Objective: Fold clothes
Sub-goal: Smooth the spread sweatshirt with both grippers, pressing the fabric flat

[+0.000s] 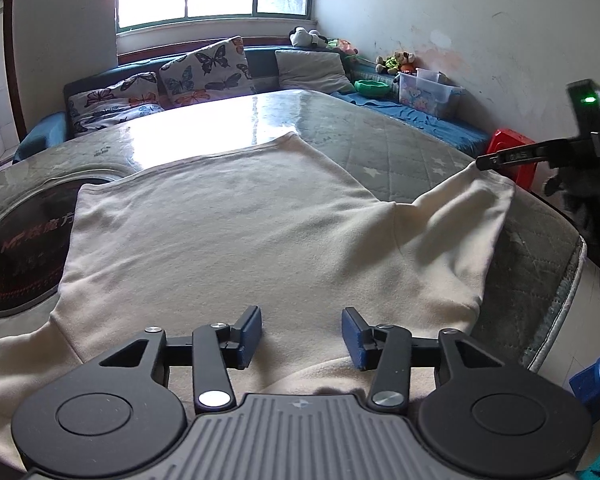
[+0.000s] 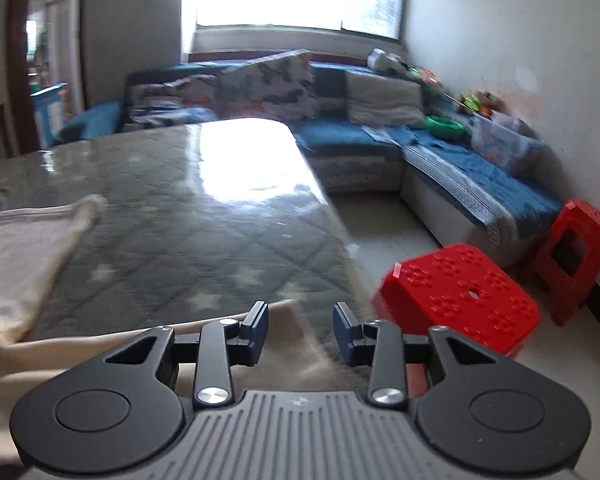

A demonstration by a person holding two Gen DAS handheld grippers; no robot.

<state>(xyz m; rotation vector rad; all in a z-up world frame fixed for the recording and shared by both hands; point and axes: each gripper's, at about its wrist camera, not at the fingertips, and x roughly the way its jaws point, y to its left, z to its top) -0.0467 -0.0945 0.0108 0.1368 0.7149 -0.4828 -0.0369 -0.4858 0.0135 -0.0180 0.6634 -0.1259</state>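
Left wrist view: left tool (image 1: 302,338) released above cream garment (image 1: 228,232); right tool (image 2: 300,334) released over sleeve. Step: laying out. Next: grasp sleeve, fold inward.

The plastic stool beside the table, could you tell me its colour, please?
Bright red plastic stool, clearest in the right wrist view.

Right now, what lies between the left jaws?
Only cream garment fabric, seen in the left wrist view; the left gripper stands open above it, pads not pressing it.
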